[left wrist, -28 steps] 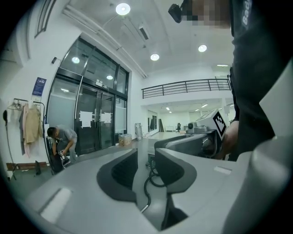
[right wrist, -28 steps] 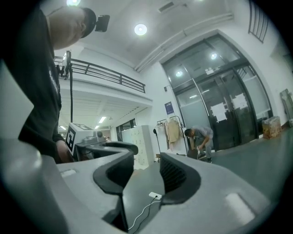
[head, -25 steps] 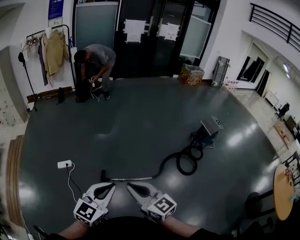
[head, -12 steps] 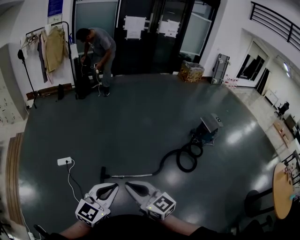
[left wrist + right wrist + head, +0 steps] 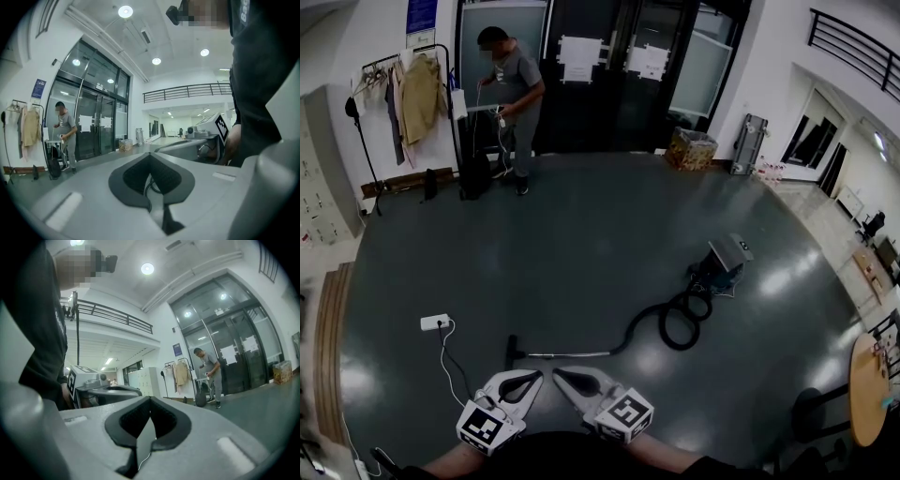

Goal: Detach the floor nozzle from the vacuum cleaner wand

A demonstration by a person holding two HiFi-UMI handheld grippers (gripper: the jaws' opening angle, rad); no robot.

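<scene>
- The dark grey floor (image 5: 581, 234) spreads all round the wand (image 5: 567, 355), which lies flat on it.
- 1 person (image 5: 514, 84) stands far beyond the wand, by the dark glass doors (image 5: 600, 66).
- The vacuum cleaner body (image 5: 722, 262) sits on the floor, well apart from the wand, beyond its right end.
- The black hose (image 5: 670, 323) runs off the wand's right end in loose loops.
- The left tool (image 5: 530, 380) hangs just on the near side of the wand, below its left part; its jaws are pressed together, with nothing between them.
- The right tool (image 5: 562, 377) hangs beside it, below the wand's middle, its jaws likewise closed and empty.
- The floor nozzle (image 5: 512, 351) lies crosswise on the wand's left end, joined to it; neither tool touches it.
- A white power strip (image 5: 434, 322) lies left of the wand, past the nozzle.
</scene>
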